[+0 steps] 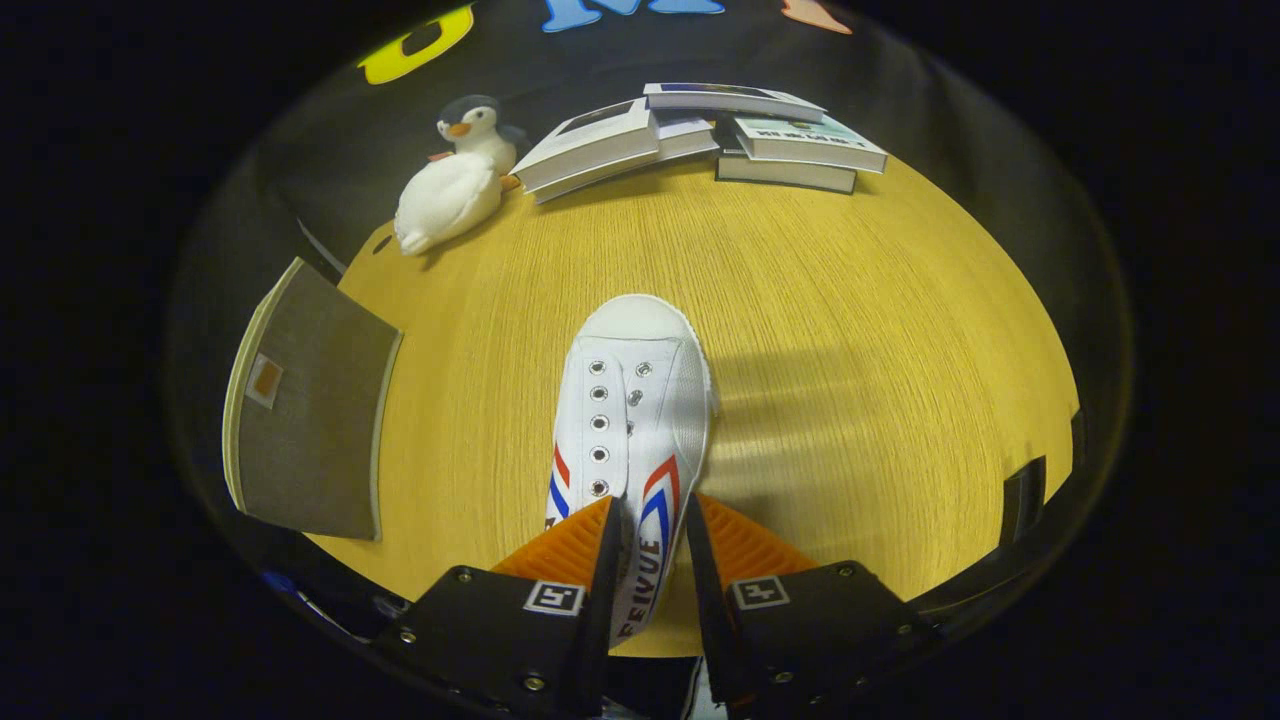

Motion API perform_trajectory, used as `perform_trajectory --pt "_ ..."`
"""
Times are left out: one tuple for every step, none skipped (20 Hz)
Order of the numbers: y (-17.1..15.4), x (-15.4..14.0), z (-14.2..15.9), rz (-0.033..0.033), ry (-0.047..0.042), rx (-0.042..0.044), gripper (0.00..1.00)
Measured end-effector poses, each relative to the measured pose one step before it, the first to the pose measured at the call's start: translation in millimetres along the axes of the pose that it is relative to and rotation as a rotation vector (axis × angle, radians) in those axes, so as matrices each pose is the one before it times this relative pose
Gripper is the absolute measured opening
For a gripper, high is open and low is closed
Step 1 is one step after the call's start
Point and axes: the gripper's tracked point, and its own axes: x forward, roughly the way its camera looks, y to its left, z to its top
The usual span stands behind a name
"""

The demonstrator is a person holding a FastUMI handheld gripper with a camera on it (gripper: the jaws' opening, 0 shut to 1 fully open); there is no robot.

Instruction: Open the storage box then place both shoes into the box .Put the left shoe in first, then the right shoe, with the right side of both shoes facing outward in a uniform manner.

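White canvas shoe (634, 400) clamped at its heel between the gripper (650, 525) fingers, toe pointing ahead over wooden table (850, 300)

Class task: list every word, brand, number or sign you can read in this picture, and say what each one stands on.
"FEIVUE": on the side of the white shoe, held between the claw fingers.
Square coded markers, no words: one on each claw finger.
Covers of the stacked books: too small and blurred to read.
Small tag on the grey board: unreadable.
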Motion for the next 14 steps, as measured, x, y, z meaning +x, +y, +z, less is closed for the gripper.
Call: perform_trajectory --pt "-0.08 3.07 -2.48 -0.00616 0.00838 -0.01177 0.42" --pt "-1.04 1.49 0.52 -0.00435 0.00149 -0.00921 0.43" --pt "-7.36 1.33 -3.48 -0.02956 0.01106 -0.02062 0.42" --pt "-5.48 0.79 1.52 -0.02616 -0.01078 0.00933 0.24" --pt "1.91 -1.24 2.06 0.01249 -0.00961 0.02591 0.05" --pt "1.91 -1.0 -0.4 0.00974 -0.00472 0.01475 0.02" --pt "1.46 -2.79 1.17 0.00405 -0.01034 0.01192 0.02" --pt "1.88 -2.82 3.67 0.01009 -0.01087 0.00666 0.0" --pt "2.84 -4.35 3.39 0.01219 -0.02101 0.0146 0.0" --pt "3.3 -4.64 1.58 0.01636 -0.00515 0.0141 0.0" --pt "3.74 -3.37 3.98 0.01959 -0.00375 0.02222 0.0" --pt "5.02 -4.56 6.25 0.02109 -0.01627 0.02593 0.0" --pt "4.76 -4.8 3.49 0.01412 -0.00884 0.01797 0.0" --pt "4.84 -5.37 3.69 0.01387 -0.00528 0.00483 0.0"
